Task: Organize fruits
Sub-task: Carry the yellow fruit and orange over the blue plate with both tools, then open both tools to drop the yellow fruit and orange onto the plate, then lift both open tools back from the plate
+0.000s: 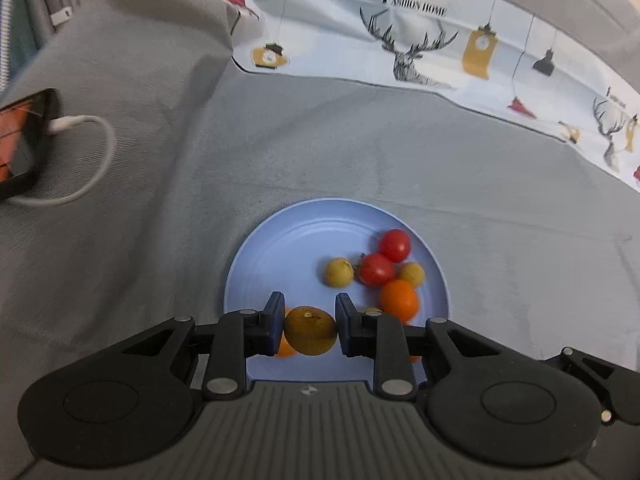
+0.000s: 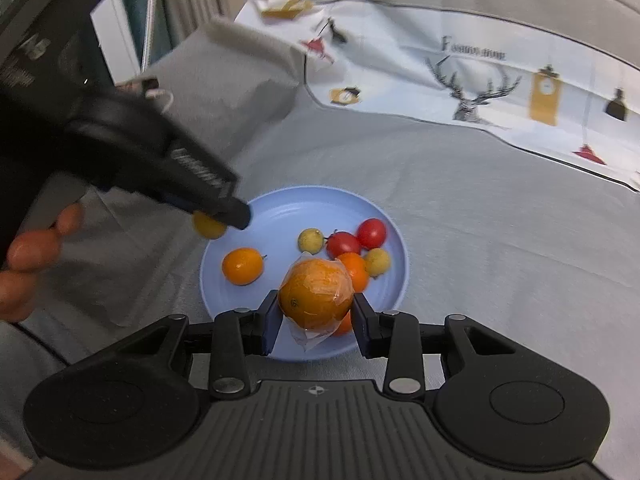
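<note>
Left wrist, yellow fruit (image 1: 310, 330) clamped between tongs (image 1: 310, 326)

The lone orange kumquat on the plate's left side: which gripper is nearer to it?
Left. The left gripper, shut on a yellow-green fruit, hangs just above-left of the kumquat. The right gripper, holding the wrapped orange, sits farther to its right.

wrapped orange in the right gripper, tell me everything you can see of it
The wrapped orange is round, bright orange with a dimpled peel, sealed in thin clear film that wrinkles over its top and bunches into a loose tail underneath. A small dark stem mark shows on its lower left face. The right gripper is shut on it, one blue pad pressing each side, holding it over the near part of the blue plate. Whether it touches the fruit behind it is unclear.
</note>
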The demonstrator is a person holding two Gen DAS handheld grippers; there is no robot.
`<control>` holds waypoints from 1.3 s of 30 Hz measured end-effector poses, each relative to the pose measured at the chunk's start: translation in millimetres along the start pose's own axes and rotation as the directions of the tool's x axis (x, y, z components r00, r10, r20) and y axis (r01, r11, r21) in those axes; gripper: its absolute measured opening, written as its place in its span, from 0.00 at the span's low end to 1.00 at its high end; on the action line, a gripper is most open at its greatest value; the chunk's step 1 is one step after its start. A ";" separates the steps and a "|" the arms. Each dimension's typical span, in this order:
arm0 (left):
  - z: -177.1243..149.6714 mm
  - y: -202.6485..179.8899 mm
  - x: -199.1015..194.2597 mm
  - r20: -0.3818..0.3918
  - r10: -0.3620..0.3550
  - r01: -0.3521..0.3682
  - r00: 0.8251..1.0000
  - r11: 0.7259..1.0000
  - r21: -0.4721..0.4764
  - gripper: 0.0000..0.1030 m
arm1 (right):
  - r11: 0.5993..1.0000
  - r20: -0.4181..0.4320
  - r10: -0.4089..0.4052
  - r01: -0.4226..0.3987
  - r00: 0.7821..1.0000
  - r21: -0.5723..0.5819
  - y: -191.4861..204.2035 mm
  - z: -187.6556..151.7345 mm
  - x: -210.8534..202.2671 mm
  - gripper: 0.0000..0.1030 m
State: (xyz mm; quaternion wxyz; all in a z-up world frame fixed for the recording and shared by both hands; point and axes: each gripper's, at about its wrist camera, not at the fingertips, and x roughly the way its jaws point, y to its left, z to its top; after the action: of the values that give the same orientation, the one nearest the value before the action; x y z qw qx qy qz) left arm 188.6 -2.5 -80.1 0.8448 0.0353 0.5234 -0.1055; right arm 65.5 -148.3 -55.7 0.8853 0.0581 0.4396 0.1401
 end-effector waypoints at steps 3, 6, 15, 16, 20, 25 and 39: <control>7.6 1.0 19.9 -0.018 0.020 -0.020 1.000 1.000 0.012 0.29 | 1.000 -0.018 0.003 -0.004 1.000 -0.021 -1.2 3.7 20.7 0.38; 12.7 2.4 33.4 -0.028 0.032 -0.032 0.999 0.999 0.022 0.29 | 1.000 -0.033 0.003 -0.004 0.999 -0.022 -4.7 7.0 36.9 0.38; 8.1 -2.2 2.5 0.041 0.062 -0.065 0.997 0.996 0.067 1.00 | 0.997 0.015 -0.055 0.055 0.998 -0.056 -11.4 13.5 30.3 0.82; 5.6 -3.1 -1.2 0.030 0.067 -0.069 0.997 0.996 0.063 1.00 | 0.997 0.014 -0.059 0.060 0.998 -0.054 -10.8 10.8 23.6 0.84; -14.1 -1.6 -26.9 0.006 0.063 -0.064 0.998 0.997 0.043 1.00 | 0.998 -0.019 -0.056 0.056 0.998 -0.009 -8.3 -4.4 -2.9 0.88; -45.8 -4.2 -70.4 0.041 0.083 -0.085 0.996 0.996 0.040 1.00 | 0.996 0.005 -0.075 0.075 0.997 0.043 3.9 -20.7 -42.0 0.92; -114.9 -16.1 -137.5 0.134 0.136 -0.137 0.982 0.991 -0.005 1.00 | 0.986 0.197 -0.166 0.167 0.966 0.016 36.0 -54.5 -127.1 0.99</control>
State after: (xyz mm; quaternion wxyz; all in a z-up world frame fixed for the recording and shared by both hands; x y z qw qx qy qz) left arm 25.3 20.8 -8.3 0.8833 0.0657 0.4615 -0.0506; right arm -57.9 -153.1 16.3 0.9333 0.0345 0.3527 0.0589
